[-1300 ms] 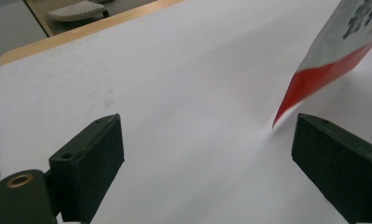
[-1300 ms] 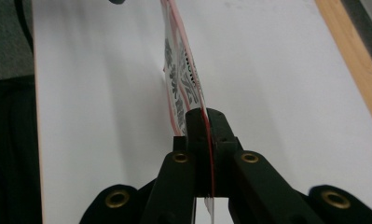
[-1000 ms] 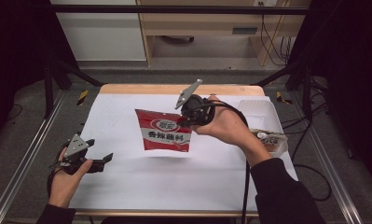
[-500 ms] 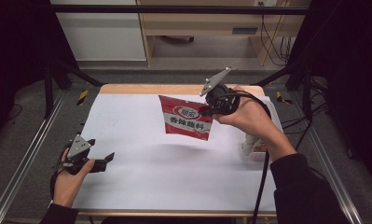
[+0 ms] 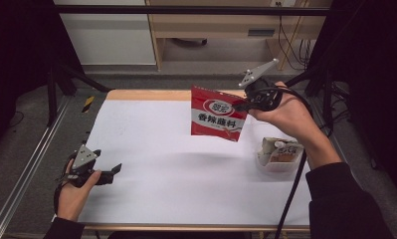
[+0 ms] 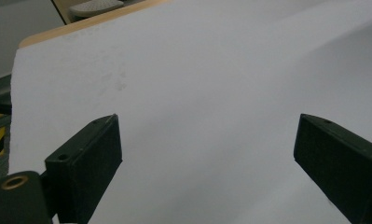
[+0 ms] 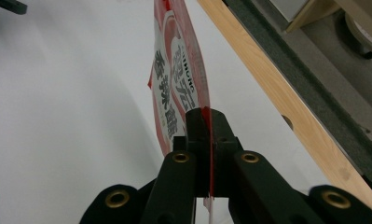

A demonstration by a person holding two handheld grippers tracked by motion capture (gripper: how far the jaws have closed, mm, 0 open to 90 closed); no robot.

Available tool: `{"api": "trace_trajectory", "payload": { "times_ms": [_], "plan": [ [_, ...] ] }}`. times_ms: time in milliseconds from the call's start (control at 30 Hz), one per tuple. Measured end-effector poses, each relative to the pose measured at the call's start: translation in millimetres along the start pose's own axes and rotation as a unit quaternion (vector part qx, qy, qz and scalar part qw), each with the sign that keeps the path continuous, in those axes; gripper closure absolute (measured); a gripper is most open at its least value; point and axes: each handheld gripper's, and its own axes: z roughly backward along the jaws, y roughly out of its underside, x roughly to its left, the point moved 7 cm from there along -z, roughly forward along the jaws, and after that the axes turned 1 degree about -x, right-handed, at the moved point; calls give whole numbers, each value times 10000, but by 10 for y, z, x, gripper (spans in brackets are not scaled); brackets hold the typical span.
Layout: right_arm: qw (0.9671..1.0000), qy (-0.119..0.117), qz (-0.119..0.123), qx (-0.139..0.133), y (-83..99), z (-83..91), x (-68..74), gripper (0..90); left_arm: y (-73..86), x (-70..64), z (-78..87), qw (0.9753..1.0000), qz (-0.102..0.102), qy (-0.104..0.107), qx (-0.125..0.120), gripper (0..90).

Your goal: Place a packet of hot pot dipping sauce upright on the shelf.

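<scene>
High view: my right gripper (image 5: pixel 242 104) holds the red packet (image 5: pixel 217 119) in the air above the far right part of the white table (image 5: pixel 176 174). The packet hangs from the gripper by its upper right corner, its printed face toward me, clear of the tabletop. Nearer me and to the right, just below my right hand (image 5: pixel 285 114), a clear tub (image 5: pixel 278 154) with packaged items stands on the table. My left gripper (image 5: pixel 114 170) rests low at the near left edge, well apart from the packet.

Right gripper view: the jaws are closed flat on the packet's (image 7: pixel 179 88) edge, and the packet stands edge-on, rising straight away from them.

Left gripper view: my jaws stand wide apart with nothing between them but bare table (image 6: pixel 197 93).
</scene>
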Motion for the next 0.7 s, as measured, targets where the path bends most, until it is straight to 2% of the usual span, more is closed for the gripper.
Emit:
{"api": "trace_trajectory", "payload": {
  "times_ms": [133,300,500,700],
  "plan": [
    [9998,177,-41,28,44,83,-104,896,19,1,1,10000,-33,9,45,75],
    [9990,371,-224,-100,75,224,-217,896,21,31,21,10000,-2,-16,-5,75],
    [9970,628,-366,-262,112,426,-366,896,28,39,26,10000,-7,-14,1,75],
    [9946,868,-515,-236,218,511,-513,896,33,18,10,10000,-55,14,45,75]
  ]
}}
